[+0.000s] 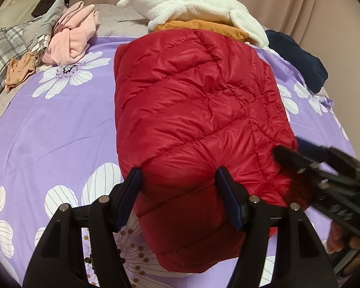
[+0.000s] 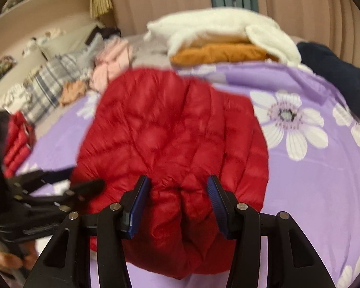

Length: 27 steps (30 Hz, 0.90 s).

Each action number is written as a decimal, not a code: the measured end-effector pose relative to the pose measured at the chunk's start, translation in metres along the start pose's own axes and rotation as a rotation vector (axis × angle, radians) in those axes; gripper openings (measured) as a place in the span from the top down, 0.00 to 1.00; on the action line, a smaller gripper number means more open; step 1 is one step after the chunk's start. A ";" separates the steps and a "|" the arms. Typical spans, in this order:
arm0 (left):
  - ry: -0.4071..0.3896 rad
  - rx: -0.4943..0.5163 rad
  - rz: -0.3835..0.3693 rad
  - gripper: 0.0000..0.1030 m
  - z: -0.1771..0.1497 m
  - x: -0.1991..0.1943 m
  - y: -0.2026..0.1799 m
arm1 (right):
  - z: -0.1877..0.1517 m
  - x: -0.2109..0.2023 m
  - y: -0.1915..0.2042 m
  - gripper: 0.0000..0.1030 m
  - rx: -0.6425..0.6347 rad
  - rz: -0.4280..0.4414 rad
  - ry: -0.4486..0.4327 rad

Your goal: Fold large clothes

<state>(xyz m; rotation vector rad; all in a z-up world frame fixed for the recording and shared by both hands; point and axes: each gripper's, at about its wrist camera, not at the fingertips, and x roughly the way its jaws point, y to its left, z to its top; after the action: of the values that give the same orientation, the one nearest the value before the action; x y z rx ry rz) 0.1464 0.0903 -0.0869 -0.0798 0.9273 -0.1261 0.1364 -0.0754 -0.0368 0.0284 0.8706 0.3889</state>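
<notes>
- Fingers of your left gripper stood partly open, straddling the near end of the jacket; whether the pads pressed it, I couldn't tell.
- Your right gripper stood partly open, red fabric bunched between its pads, apparently gripped.
- You had the jacket folded on the bedspread, long axis running away from you.
- It was red, glossy, puffy, quilted in slanted seams.
</notes>
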 end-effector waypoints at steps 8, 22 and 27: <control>0.005 -0.010 -0.003 0.35 -0.002 0.003 0.002 | -0.007 0.015 -0.006 0.50 0.019 -0.002 0.024; 0.007 -0.006 -0.007 0.35 -0.018 -0.016 0.002 | -0.012 0.012 -0.004 0.50 0.038 0.004 0.027; 0.024 -0.005 -0.004 0.34 -0.020 -0.009 0.003 | -0.013 0.013 -0.005 0.50 0.039 0.005 0.034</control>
<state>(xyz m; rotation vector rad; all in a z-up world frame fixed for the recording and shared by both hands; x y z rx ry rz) 0.1253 0.0941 -0.0923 -0.0848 0.9510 -0.1288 0.1359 -0.0772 -0.0562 0.0602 0.9117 0.3777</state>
